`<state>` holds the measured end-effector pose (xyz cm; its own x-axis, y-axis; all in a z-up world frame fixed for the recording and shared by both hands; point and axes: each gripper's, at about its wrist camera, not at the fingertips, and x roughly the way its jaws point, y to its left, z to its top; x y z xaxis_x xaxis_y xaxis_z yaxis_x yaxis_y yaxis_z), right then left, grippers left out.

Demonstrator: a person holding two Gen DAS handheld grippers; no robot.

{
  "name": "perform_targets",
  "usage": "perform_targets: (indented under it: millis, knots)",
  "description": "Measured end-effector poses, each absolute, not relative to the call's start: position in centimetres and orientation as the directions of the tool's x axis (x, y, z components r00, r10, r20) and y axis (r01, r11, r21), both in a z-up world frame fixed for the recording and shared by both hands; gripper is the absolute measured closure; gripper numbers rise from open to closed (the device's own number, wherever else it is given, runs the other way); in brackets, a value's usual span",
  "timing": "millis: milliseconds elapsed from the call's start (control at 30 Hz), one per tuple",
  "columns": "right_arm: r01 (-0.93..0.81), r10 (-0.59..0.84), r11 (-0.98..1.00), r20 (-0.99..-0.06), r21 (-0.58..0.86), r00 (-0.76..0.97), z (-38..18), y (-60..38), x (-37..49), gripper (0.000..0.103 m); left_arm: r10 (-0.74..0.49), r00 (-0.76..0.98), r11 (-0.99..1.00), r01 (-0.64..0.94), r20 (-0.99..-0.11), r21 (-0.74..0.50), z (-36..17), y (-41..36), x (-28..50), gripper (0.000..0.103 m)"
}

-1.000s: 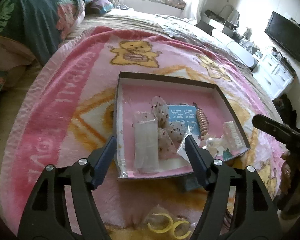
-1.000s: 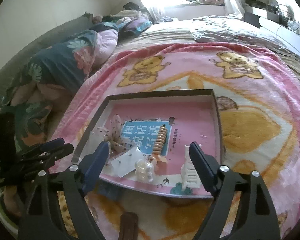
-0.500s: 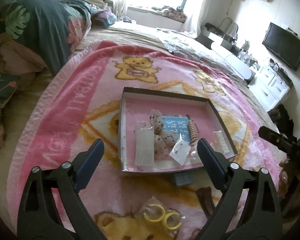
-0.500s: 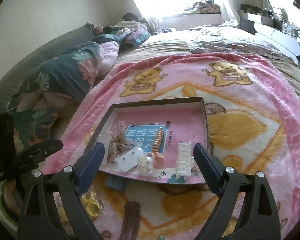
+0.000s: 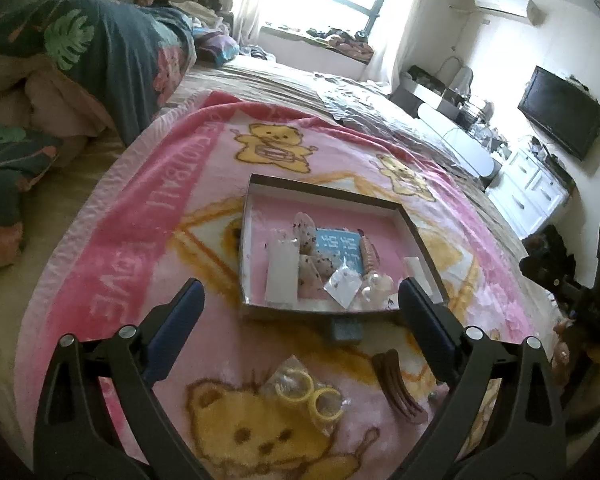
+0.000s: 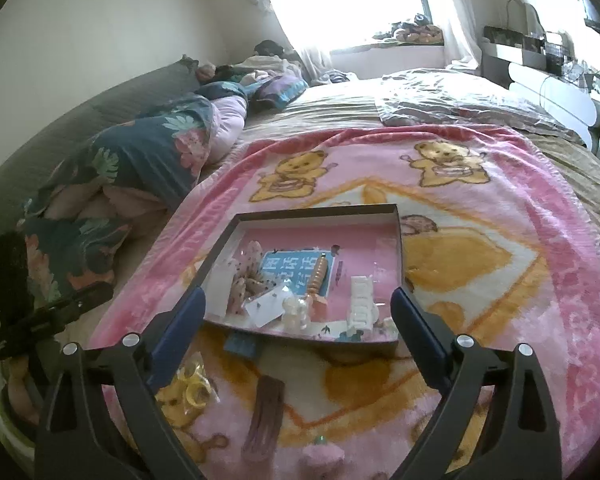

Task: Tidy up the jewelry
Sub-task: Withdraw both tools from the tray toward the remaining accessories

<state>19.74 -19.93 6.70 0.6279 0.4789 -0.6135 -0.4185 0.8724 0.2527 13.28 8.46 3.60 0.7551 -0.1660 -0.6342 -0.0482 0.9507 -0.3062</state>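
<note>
A shallow box [image 5: 256, 184] [image 6: 396, 248] with a pink floor lies on the pink bear blanket. In it lie packets, a beaded bracelet [image 6: 318, 276], a white hair claw [image 6: 362, 308] and a clear bead piece [image 5: 374, 286]. Outside its near side lie a bag of yellow rings [image 5: 308, 394] [image 6: 194, 388], a brown comb clip [image 5: 396, 384] [image 6: 266, 420] and a small blue block [image 5: 346, 330]. My left gripper [image 5: 300, 320] and right gripper [image 6: 298, 324] are both open and empty, held above the blanket short of the box.
A folded dark floral quilt [image 5: 112, 64] lies at the left of the bed. White cabinets [image 5: 536, 196] and a television [image 5: 560, 116] stand to the right. The blanket's front edge is close below both grippers.
Both grippers have pulled back and up from the box. The ring bag, comb clip and blue block have come into fuller view.
</note>
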Motion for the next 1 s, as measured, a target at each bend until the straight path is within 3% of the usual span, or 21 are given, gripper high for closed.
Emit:
perform_targets:
  millis: [1000]
  knots:
    - [-0.447,0.444,0.876,-0.663,0.181,0.602,3.7,-22.7,12.0,0.009,-0.193,0.674,0.968,0.013,-0.713,-0.249,1.3,3.3,9.1,0.012]
